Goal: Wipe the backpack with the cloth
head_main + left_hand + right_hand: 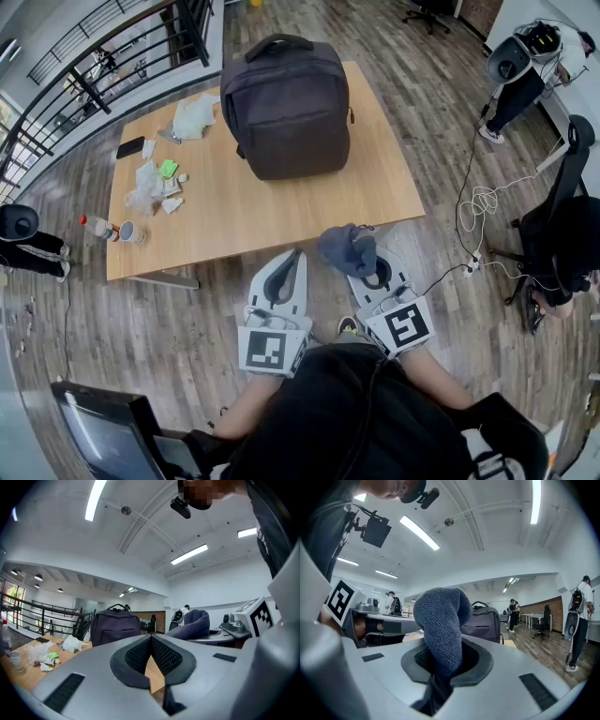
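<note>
- Two hand-held grippers sit side by side at the near edge of the counter [267, 214], both pointing level toward the far side.
- The left hand-held gripper [297, 256] has its jaws closed pad to pad with nothing between them. Its tip is just short of the counter's near edge.
- The right hand-held gripper [440, 654] is clamped on the cloth [440, 618]. The jaws pinch the cloth's lower part.
- The cloth is blue-grey and knitted. It is bunched and stands up out of the jaws in a rounded hump, at the counter's near right edge and well apart from the backpack.
- The backpack [286, 108] is dark grey-purple. It lies on the far middle of the counter with its carry handle toward the far edge, and neither hand-held gripper touches it.
- The white crumpled bag [194, 117] lies on the counter just left of the backpack.
- The dark phone [130, 147] lies flat near the far left edge.
- The clear wrappers [146, 187] are heaped on the left side, with a small green item [168, 168] beside them.
- The bottle [97, 226] has a red cap and lies on its side at the near left corner, next to a paper cup [129, 232].
- A standing person [525, 66] is on the wood floor at the far right.
</note>
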A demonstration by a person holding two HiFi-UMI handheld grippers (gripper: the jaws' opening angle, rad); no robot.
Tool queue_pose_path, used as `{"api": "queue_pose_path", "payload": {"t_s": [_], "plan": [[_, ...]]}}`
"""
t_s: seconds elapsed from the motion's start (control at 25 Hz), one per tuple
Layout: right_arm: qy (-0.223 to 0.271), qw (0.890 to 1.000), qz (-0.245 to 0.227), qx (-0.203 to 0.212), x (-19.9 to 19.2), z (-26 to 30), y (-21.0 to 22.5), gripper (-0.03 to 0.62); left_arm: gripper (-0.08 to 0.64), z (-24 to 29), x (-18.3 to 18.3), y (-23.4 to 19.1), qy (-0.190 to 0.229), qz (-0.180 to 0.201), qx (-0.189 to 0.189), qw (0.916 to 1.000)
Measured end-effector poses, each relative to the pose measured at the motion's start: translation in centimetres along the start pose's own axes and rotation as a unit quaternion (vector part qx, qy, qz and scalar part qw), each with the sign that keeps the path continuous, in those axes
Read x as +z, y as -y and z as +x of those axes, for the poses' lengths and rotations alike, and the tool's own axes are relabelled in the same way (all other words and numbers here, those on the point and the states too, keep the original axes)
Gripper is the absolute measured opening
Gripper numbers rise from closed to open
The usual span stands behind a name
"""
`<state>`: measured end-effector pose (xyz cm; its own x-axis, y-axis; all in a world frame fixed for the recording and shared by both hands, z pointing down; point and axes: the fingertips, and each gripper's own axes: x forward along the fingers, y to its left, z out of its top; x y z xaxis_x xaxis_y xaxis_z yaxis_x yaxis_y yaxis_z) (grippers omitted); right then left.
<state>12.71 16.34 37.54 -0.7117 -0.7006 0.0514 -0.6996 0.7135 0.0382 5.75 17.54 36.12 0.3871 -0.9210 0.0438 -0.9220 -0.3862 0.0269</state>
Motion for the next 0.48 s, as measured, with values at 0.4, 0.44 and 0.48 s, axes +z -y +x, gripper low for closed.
{"api": "queue_pose_path", "payload": {"t_s": [0.4,0.44,0.48], "plan": [[0.01,1.0,0.016,0.007,0.35,-0.14,-0.42,0.044,0.011,-0.63,0.01,-0.36,-0.002,-0.007,0.007,0.9999],[0.011,1.0,0.019,0.006,0.38,-0.08,-0.35,0.044,0.011,-0.66,0.02,-0.43,0.0,-0.007,0.008,0.9999],[0.01,1.0,0.02,0.005,0.36,0.0,-0.3,0.044,0.011,-0.68,0.02,-0.52,0.002,-0.007,0.009,0.9999]]}}
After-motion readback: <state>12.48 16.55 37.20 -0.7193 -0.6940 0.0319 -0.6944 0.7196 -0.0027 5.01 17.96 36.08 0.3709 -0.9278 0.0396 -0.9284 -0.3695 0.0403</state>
